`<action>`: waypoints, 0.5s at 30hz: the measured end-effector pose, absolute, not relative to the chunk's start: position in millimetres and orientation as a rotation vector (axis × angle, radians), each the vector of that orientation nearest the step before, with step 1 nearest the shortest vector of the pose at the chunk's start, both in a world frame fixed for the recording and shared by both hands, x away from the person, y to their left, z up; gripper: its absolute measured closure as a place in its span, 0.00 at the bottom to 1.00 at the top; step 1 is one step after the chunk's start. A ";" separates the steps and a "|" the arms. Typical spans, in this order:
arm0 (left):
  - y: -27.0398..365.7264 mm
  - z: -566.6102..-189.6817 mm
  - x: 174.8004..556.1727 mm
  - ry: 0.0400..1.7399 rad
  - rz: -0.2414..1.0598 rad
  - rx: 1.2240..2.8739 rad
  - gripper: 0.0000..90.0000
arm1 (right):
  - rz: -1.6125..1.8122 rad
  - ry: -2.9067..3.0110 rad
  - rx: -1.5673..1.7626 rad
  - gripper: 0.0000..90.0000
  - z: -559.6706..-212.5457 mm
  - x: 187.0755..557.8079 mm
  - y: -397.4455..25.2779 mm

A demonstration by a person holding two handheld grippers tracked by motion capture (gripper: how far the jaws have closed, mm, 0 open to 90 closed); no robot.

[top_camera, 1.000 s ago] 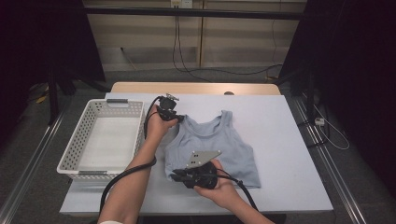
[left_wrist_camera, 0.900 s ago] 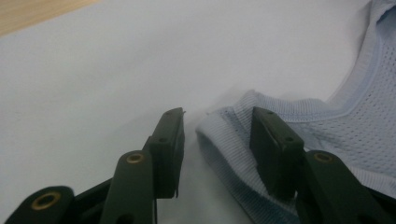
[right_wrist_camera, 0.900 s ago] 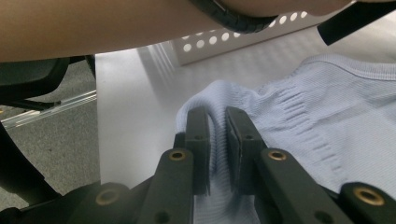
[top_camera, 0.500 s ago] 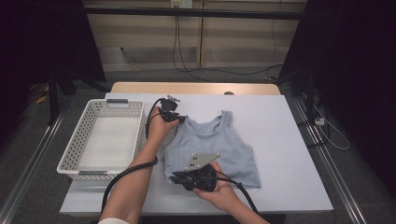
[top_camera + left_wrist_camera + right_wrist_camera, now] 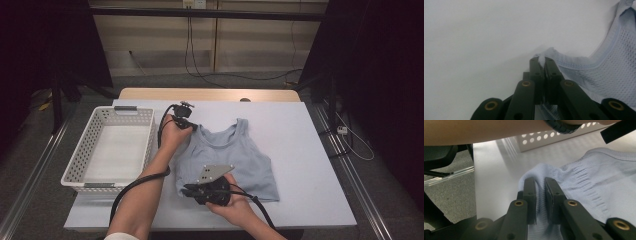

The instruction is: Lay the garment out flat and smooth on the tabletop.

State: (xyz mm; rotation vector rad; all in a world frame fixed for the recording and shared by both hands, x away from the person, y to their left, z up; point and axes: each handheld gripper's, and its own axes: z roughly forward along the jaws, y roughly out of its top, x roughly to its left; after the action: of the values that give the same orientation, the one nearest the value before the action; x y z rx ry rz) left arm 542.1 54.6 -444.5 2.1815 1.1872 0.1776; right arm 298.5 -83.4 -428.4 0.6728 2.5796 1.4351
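A light blue sleeveless top (image 5: 235, 155) lies flat on the white table (image 5: 305, 130), neck toward the far side. My left gripper (image 5: 192, 126) is at the top's far left shoulder strap. In the left gripper view, this gripper (image 5: 541, 62) is shut on the ribbed edge of the strap (image 5: 564, 62). My right gripper (image 5: 188, 190) is at the top's near left corner. In the right gripper view, this gripper (image 5: 539, 185) is shut on a raised fold of the hem (image 5: 599, 177).
A white perforated basket (image 5: 80, 162) with nothing in it stands on the left part of the table, close to the top; its wall (image 5: 554, 138) is in the right gripper view too. My left forearm (image 5: 150, 185) lies between the basket and the top. Bare table lies to the right.
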 end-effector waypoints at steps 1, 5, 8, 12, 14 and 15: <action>55.8 -442.5 542.5 1.198 0.162 2.164 0.97 | 1.434 2.578 0.668 0.90 -428.1 298.2 -83.5; 58.9 -431.2 544.1 1.217 0.133 2.157 0.97 | 1.427 2.580 0.662 0.90 -426.8 297.5 -84.1; 61.2 -423.3 545.2 1.218 0.113 2.147 0.97 | 1.428 2.581 0.665 0.90 -426.3 298.3 -83.6; 64.5 -416.1 544.7 1.211 0.112 2.151 0.97 | 1.420 2.581 0.656 0.90 -426.1 298.6 -82.4; 65.8 -412.8 544.2 1.212 0.109 2.147 0.97 | 1.421 2.575 0.655 0.90 -424.7 298.1 -83.2; 66.3 -411.1 544.1 1.211 0.103 2.149 0.97 | 1.422 2.572 0.655 0.90 -423.7 297.9 -83.8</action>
State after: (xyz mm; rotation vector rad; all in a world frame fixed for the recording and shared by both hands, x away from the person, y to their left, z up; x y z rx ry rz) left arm 544.1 66.3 -411.1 2.1487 1.2112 0.1029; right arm 297.9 -83.8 -423.7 0.6552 2.5724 1.4220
